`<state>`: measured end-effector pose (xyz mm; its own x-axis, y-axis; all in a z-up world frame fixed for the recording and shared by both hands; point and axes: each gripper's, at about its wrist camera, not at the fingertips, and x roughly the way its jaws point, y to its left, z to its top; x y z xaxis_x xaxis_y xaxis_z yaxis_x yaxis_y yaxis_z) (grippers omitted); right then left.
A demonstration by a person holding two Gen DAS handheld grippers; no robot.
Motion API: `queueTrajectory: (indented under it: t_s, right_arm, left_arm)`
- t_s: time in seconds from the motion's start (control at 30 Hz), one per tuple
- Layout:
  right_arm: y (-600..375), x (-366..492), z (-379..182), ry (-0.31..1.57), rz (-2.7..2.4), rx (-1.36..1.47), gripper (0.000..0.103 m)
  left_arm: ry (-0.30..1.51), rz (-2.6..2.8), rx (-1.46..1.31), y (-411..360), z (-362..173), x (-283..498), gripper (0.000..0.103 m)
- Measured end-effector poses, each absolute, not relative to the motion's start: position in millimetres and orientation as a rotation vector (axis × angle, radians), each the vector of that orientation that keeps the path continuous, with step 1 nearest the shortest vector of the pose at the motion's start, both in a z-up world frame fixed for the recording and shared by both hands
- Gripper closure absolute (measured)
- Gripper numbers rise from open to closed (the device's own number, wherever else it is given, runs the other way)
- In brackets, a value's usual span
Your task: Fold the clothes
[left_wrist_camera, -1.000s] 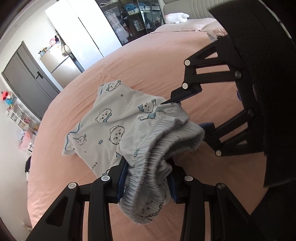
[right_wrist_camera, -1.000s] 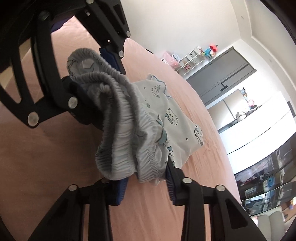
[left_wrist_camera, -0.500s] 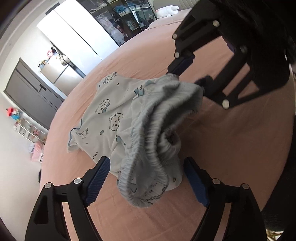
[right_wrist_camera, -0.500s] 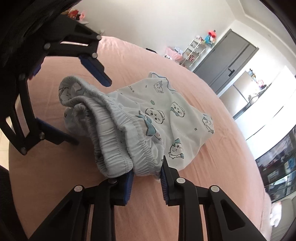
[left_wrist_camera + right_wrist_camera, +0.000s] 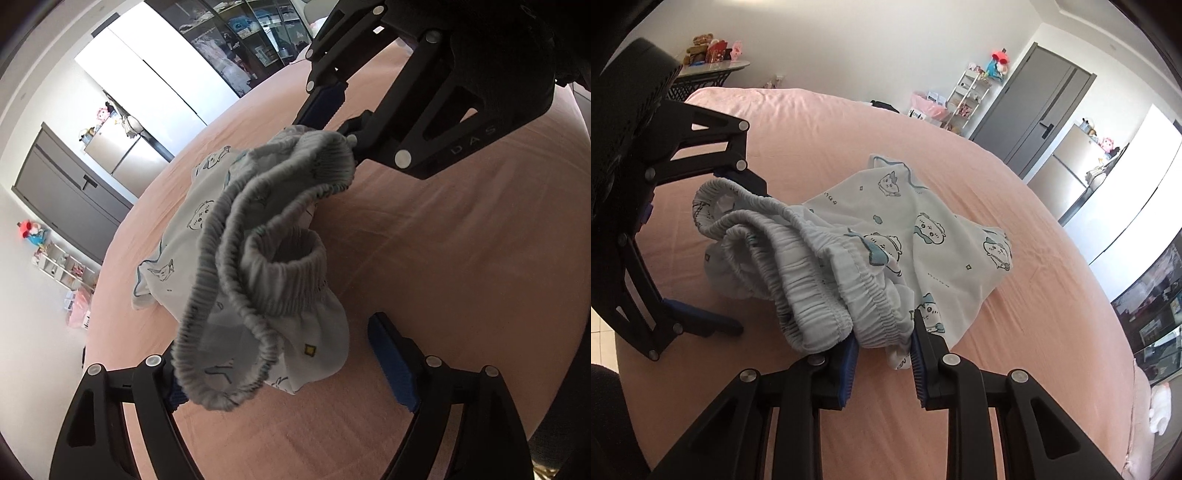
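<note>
Pale shorts [image 5: 207,221] [image 5: 945,240] with a cartoon print and a gathered elastic waistband lie bunched on the pink bed [image 5: 461,258] [image 5: 820,125]. My right gripper [image 5: 882,356] is shut on one end of the waistband and holds it a little above the sheet; in the left wrist view the right gripper [image 5: 341,129] shows at top right. My left gripper [image 5: 284,373] stands open, its jaws wide. The other end of the waistband sags between them and hides the left pad, while the right pad [image 5: 391,363] is apart from the cloth. The left gripper [image 5: 729,251] frames the waistband loop.
A grey door [image 5: 1045,110], white wardrobe [image 5: 147,85] and glass cabinet [image 5: 243,40] line the walls. A toy shelf [image 5: 971,92] and a side table [image 5: 705,74] with plush toys stand beyond the bed's far edge. The sheet around the shorts is bare.
My left gripper's jaws have opened wide and let go of the waistband, which now sags onto the bed. The right gripper has kept its grip and rolled, lifting slightly.
</note>
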<state>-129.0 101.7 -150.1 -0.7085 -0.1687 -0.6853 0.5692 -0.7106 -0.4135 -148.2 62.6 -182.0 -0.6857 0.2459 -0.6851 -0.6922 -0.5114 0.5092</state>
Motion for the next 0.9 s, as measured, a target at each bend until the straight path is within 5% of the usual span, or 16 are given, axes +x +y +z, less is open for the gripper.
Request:
queueTrajectory:
  t_s: [0.5,0.67,0.9]
  right_arm:
    - [114.7,-151.6,-141.3,0.793,-2.442,0.916,0.079]
    - [116.8,-150.2,-140.7,0.747,-2.436,0.937,0.079]
    - [118.3,-153.8,-138.0,0.713,-2.438,0.945,0.079]
  left_arm:
    - [0.885,2.331,-0.816,55.3,-174.9,-177.8,0.022]
    - [0.716,2.312,-0.855,47.5,-167.5,-183.9,0.051]
    - [0.654,2.293,-0.854,44.1,-162.3,-190.9,0.066]
